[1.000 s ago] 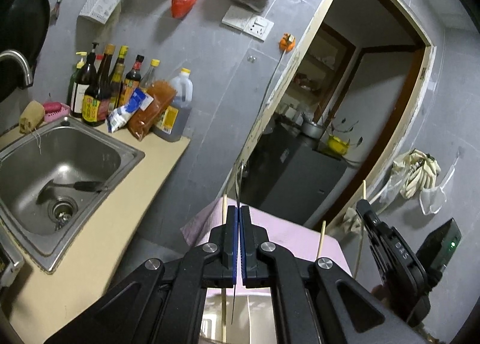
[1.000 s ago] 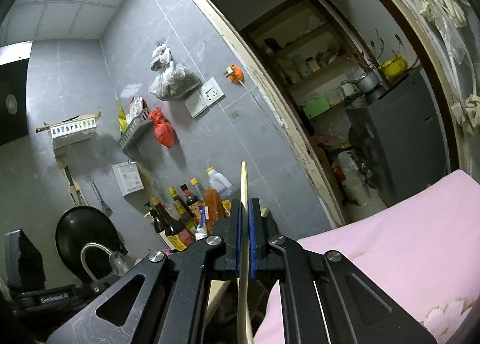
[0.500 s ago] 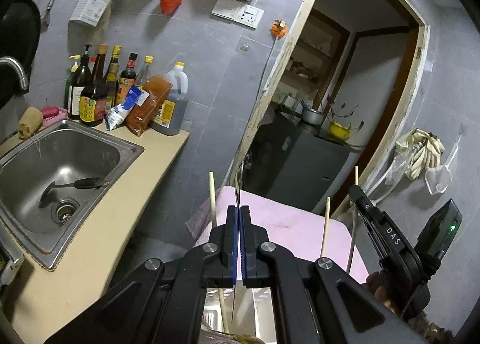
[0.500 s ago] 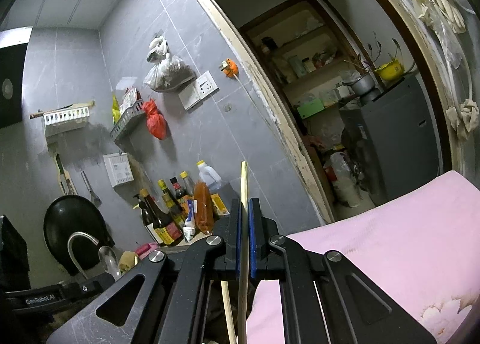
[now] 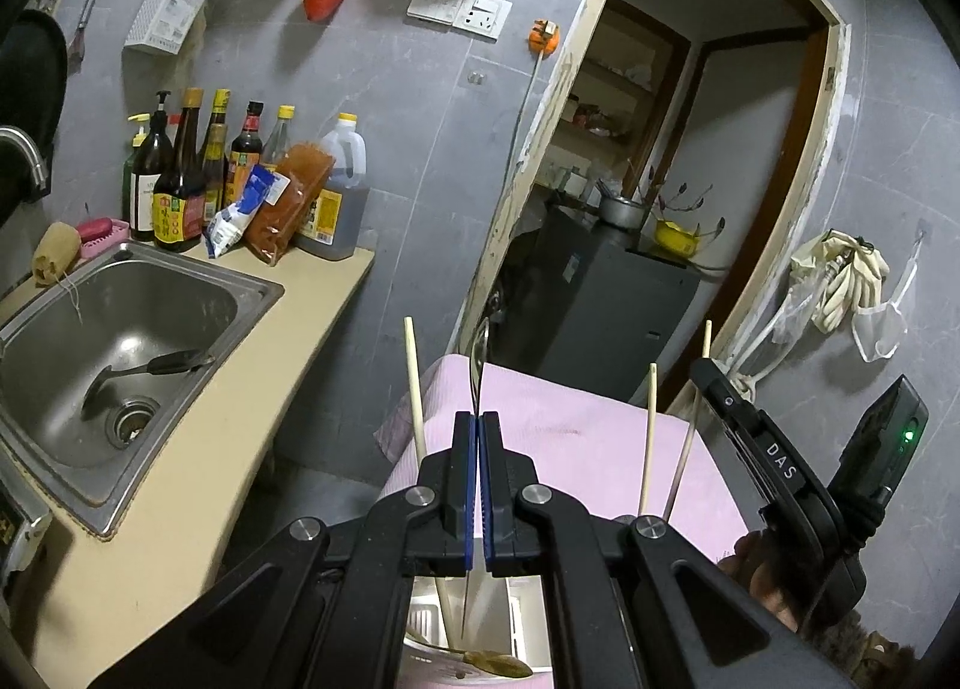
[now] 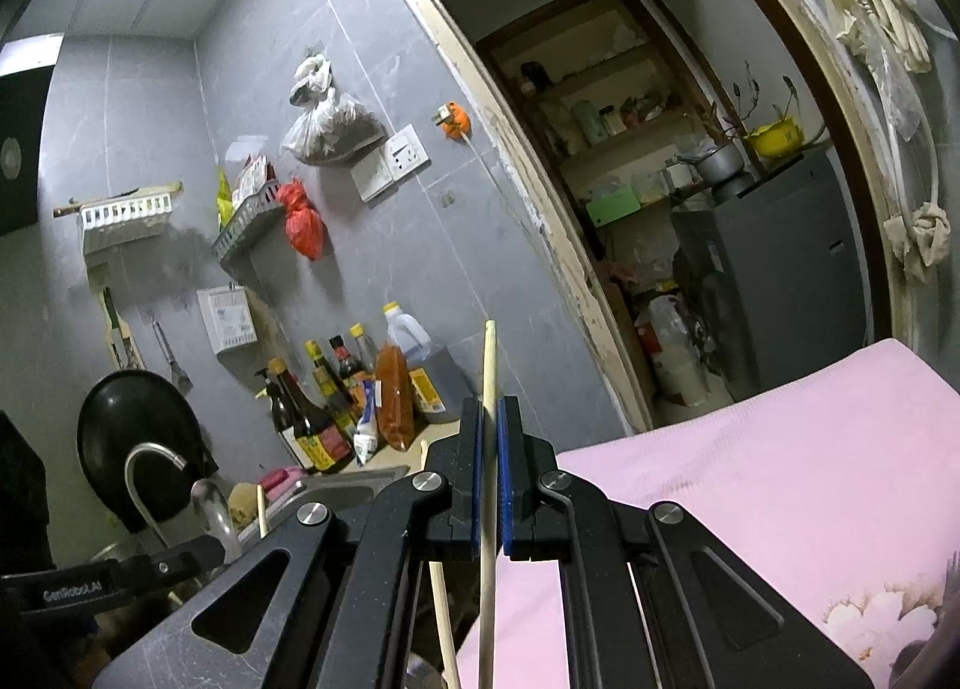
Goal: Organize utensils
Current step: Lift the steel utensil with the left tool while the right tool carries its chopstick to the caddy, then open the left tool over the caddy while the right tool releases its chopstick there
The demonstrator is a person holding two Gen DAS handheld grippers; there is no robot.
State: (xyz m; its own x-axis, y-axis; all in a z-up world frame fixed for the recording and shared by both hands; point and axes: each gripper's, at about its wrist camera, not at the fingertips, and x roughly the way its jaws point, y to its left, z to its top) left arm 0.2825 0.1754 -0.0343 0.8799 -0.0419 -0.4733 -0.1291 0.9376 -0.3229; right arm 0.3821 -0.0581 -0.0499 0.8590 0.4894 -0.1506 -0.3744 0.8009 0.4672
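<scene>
My left gripper (image 5: 478, 485) is clenched on a thin dark metal utensil handle (image 5: 480, 365), which stands upright between the blue pads and runs down below them toward a white slotted utensil holder (image 5: 528, 623) at the near edge of the left view. A pale wooden chopstick (image 5: 413, 383) rises just left of that handle. Two more light wooden chopsticks (image 5: 650, 437) stand to the right, close beside the black body of my right gripper (image 5: 774, 473), whose fingertips I cannot see from here. A brass-coloured spoon bowl (image 5: 495, 662) lies by the holder at the bottom.

The right view shows what the left cannot: my right gripper (image 6: 491, 479) has its blue pads on either side of a long cream wooden chopstick (image 6: 488, 407) held upright. A sliver of gap shows on each side, so I cannot tell whether it is truly pinched. Another pale stick (image 6: 443, 617) leans beneath, near left.

Only the left view looks into the stainless steel sink (image 5: 252, 281), where a dark ladle (image 5: 144, 371) lies near the drain. On the beige counter (image 5: 288, 329) far behind the sink is a row of dark sauce bottles (image 5: 180, 179). Only the right view shows the black wok (image 6: 138, 425) hanging on the far left wall. Both views show the pink cloth-covered surface (image 6: 780, 479), lying right of the chopstick there and just beyond my left gripper in the other.
</scene>
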